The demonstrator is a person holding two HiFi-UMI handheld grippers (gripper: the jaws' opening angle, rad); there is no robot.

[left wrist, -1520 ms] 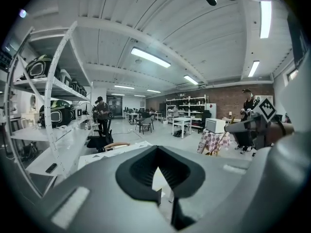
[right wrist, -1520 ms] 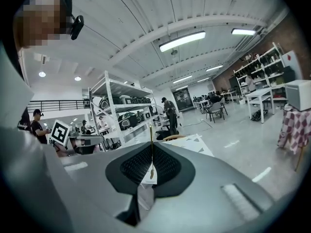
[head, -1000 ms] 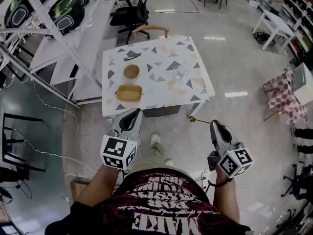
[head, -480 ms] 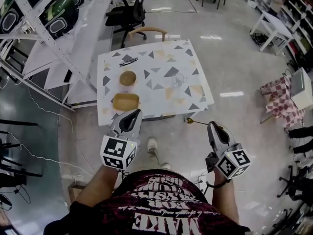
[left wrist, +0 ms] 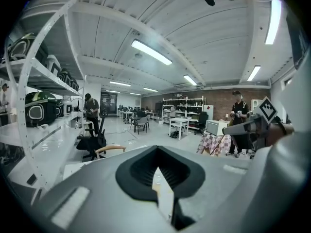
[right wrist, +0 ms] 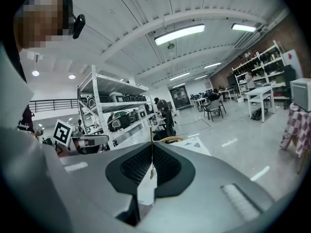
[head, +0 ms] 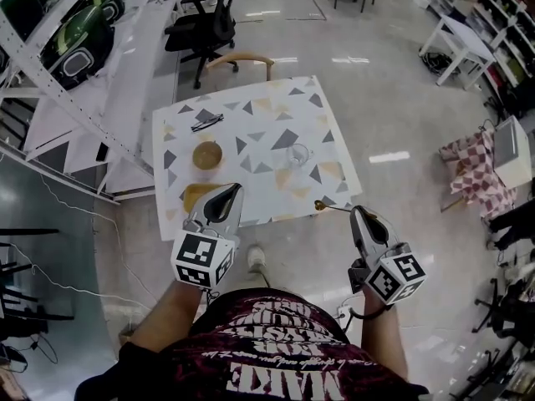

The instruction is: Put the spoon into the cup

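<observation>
Both grippers have drawn nearer the white square table (head: 251, 136) patterned with grey and tan triangles, and the small bowl of our thin golden spoon (head: 333, 208) now reaches the table's near edge. Our right gripper (head: 355, 212) is clamped on the spoon's handle. The spoon lies roughly level, its long axis running leftward from the jaws, bowl leading. Our left gripper (head: 226, 194) is closed on nothing. The clear glass cup (head: 298, 154) stands further in on the table, well apart from the spoon. Glossy pale floor (head: 376, 98) surrounds the table, and white shelving racks (head: 67, 57) line the left.
</observation>
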